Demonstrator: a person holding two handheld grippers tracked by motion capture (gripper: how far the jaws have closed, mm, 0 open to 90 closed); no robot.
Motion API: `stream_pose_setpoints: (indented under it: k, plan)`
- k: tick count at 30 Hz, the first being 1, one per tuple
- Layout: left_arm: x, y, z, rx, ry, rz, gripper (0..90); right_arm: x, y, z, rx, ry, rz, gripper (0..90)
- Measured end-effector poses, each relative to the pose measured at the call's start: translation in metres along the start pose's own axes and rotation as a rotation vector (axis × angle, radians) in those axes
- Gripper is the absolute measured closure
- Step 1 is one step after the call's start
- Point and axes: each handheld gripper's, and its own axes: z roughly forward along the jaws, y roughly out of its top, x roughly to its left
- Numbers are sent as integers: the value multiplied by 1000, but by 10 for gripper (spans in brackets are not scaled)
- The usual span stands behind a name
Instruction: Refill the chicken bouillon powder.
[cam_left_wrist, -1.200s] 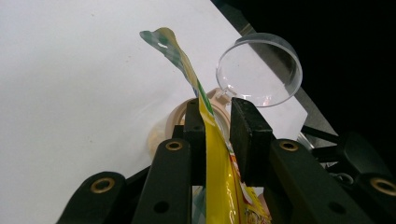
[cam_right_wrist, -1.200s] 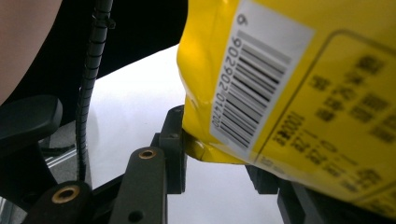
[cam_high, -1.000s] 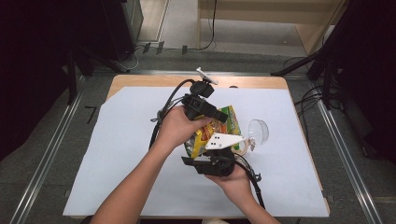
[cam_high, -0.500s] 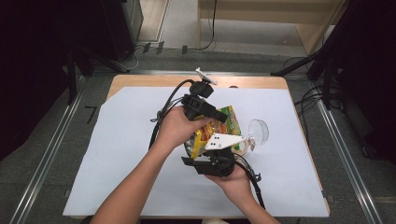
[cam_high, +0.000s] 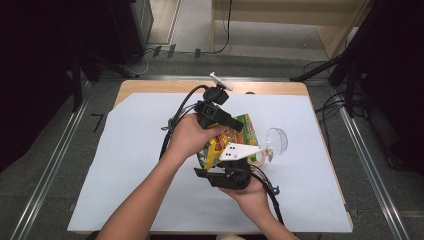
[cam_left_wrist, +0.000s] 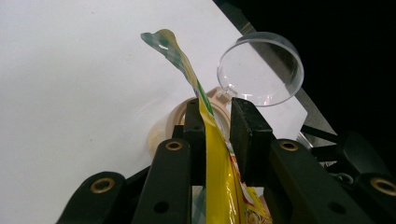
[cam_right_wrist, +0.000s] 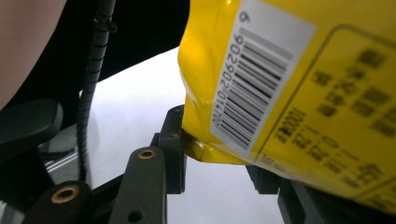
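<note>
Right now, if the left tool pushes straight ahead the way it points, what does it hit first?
Probably the beige tape roll just beyond the left tool, which grips the yellow foil packet; the clear round plastic lid sits farther on. Depth is uncertain.

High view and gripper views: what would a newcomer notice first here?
First, the yellow snack bag held up over the middle of the white table cover, pinched by both the left tongs and the right tongs. Next, the clear round lid lying just right of it.

Both grippers are built in black: the left gripper (cam_left_wrist: 217, 126) is fitted with brass-ringed screw holes, the right gripper (cam_right_wrist: 217, 163) too, plus a ribbed black cable (cam_right_wrist: 95, 70). Forearms are left bare.
</note>
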Motion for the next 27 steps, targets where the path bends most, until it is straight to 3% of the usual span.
stream_pose_setpoints:
  k: [3,15,27]
  plan:
    - [-1,0,2,15,10,7,769,1,-1,1,-4,6,17,651]
    - [-3,0,0,-11,8,7,771,0,0,1,0,4,13,651]
    - [-1,8,-1,-1,20,6,774,-5,6,0,-12,14,39,650]
